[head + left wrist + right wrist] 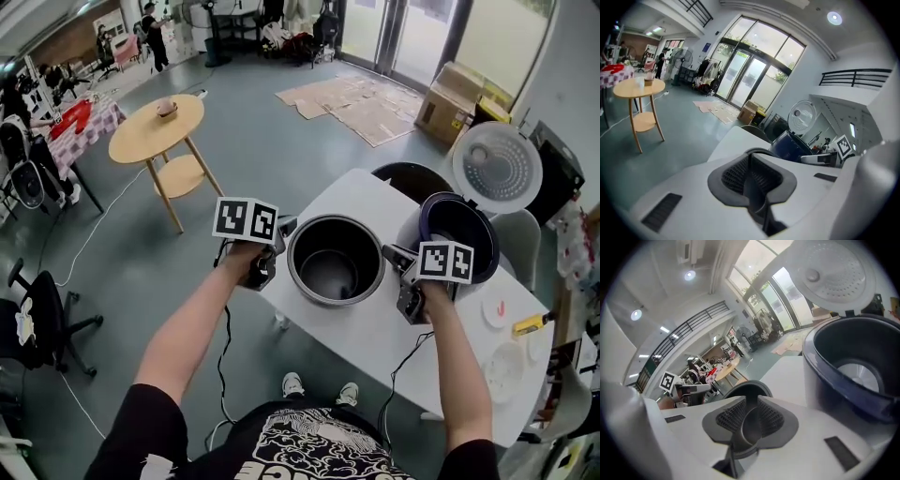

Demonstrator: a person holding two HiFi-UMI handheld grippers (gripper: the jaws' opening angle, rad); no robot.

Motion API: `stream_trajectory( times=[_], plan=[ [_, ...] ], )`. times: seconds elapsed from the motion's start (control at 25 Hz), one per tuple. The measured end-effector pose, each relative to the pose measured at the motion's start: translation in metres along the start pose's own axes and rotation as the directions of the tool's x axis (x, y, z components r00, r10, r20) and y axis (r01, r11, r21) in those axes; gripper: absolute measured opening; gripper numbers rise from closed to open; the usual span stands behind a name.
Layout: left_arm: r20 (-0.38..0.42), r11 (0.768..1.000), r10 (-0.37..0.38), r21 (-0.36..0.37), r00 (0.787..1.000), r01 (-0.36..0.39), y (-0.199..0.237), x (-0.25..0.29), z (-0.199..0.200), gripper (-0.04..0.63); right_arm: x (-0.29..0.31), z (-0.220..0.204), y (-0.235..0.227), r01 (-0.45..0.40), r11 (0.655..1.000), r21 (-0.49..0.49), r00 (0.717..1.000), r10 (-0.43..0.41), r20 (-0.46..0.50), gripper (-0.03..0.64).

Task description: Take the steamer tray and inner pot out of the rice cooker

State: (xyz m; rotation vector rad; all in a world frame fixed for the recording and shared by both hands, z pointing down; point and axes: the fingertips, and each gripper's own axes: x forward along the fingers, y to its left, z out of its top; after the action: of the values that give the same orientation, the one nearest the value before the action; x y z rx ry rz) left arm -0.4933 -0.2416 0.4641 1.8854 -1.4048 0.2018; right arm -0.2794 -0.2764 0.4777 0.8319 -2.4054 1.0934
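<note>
I hold the metal inner pot (335, 261) by its rim between both grippers, lifted over the white table (375, 330). My left gripper (281, 246) is shut on the pot's left rim; in the left gripper view its pads (740, 174) clamp the thin edge. My right gripper (392, 258) grips the right rim, and in the right gripper view the rim (747, 391) runs between its pads (766, 418). The dark blue rice cooker (459, 225) stands to the right with its white lid (497, 169) up and its cavity (855, 373) empty. A dark round thing (412, 176) lies behind the pot; what it is I cannot tell.
Small white dishes (506, 361) and a yellow tool (530, 323) lie at the table's right end. On the floor stand a round wooden side table (157, 131), a black office chair (37, 319), flattened cardboard (366, 103) and boxes (450, 103).
</note>
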Motion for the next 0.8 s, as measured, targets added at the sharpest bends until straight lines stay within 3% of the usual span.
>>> stream_trajectory(
  times=[0.2, 0.52, 0.8],
  plan=[
    [0.087, 0.993, 0.054, 0.096, 0.995, -0.063, -0.033, -0.025, 0.027, 0.019, -0.009, 0.04, 0.044, -0.043, 0.99, -0.136, 0.996, 0.053, 0.068, 0.084],
    [0.246, 0.971, 0.116, 0.178, 0.962, -0.163, -0.089, -0.056, 0.056, 0.014, -0.033, 0.079, 0.083, -0.068, 0.94, -0.333, 0.984, 0.119, 0.136, 0.046],
    [0.34, 0.952, 0.18, 0.174, 0.923, -0.25, -0.113, -0.082, 0.056, 0.012, -0.052, 0.096, 0.114, -0.108, 0.898, -0.426, 0.967, 0.195, 0.166, 0.028]
  ],
)
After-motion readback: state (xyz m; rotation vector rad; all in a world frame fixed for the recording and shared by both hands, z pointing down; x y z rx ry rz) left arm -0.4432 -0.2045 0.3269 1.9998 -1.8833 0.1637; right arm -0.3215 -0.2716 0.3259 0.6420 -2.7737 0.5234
